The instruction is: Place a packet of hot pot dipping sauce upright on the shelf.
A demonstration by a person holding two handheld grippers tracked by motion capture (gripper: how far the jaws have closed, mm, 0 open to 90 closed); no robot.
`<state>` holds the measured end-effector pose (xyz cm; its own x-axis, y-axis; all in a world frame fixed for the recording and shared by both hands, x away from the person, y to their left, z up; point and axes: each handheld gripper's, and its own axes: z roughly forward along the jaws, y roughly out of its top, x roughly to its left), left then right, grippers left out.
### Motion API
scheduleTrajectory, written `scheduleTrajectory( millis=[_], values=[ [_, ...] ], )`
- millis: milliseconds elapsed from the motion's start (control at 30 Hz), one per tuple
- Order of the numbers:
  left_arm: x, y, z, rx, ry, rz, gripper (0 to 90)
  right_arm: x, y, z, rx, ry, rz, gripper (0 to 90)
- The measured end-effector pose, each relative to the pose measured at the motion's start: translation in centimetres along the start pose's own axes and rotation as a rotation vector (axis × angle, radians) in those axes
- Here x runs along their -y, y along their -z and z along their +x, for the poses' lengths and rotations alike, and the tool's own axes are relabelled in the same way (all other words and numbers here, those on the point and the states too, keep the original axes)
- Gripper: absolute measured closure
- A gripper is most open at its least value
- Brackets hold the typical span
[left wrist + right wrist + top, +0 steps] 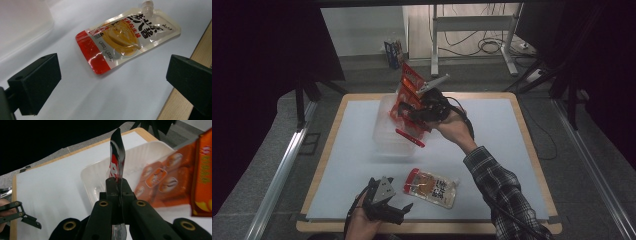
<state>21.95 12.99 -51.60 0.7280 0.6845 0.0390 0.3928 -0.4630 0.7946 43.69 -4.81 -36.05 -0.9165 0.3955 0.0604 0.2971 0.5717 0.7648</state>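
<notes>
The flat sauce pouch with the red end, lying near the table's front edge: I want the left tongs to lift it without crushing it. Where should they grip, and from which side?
Probably the red sealed end of the flat clear sauce pouch with the red end. That end faces the open left tongs and looks thin and flat, whereas the middle bulges with sauce and the spout end points away. Come in low from the near-left, one jaw sliding under the edge.

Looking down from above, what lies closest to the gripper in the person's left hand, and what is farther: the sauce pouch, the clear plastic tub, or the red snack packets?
From the left gripper:
1. Sauce pouch, just to its right, flat on the table.
2. Clear plastic tub, farther up the table.
3. Red snack packets, held above the tub by the right gripper.
</notes>
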Motion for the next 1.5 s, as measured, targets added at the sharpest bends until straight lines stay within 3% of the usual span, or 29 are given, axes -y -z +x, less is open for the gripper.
scheduleTrajectory(
  millis=[300,500,800,1067,1267,1500],
  values=[
    [0.0,0.1,0.1,-0.001,0.000,-0.003,0.0,-1.3,-2.9,0.2,-0.033,0.015,0.005,88.3],
    [0.0,0.0,0.0,-0.003,-0.008,0.002,0.0,-1.8,-4.4,0.7,-0.092,0.023,0.004,88.2],
    [0.0,0.0,-0.1,-0.005,-0.014,0.006,0.0,-1.1,-6.8,0.9,-0.129,0.025,0.069,88.1],
    [0.0,-0.1,-0.1,-0.008,-0.017,0.009,0.0,0.1,-8.9,0.6,-0.122,0.023,0.128,86.4],
    [0.0,-0.1,-0.1,-0.010,-0.019,0.014,0.0,0.4,-9.3,0.7,-0.106,0.031,0.130,71.4],
    [0.0,-0.3,-0.2,-0.007,-0.016,0.023,0.0,0.6,-7.9,0.6,-0.055,0.035,0.098,49.6]
  ],
)
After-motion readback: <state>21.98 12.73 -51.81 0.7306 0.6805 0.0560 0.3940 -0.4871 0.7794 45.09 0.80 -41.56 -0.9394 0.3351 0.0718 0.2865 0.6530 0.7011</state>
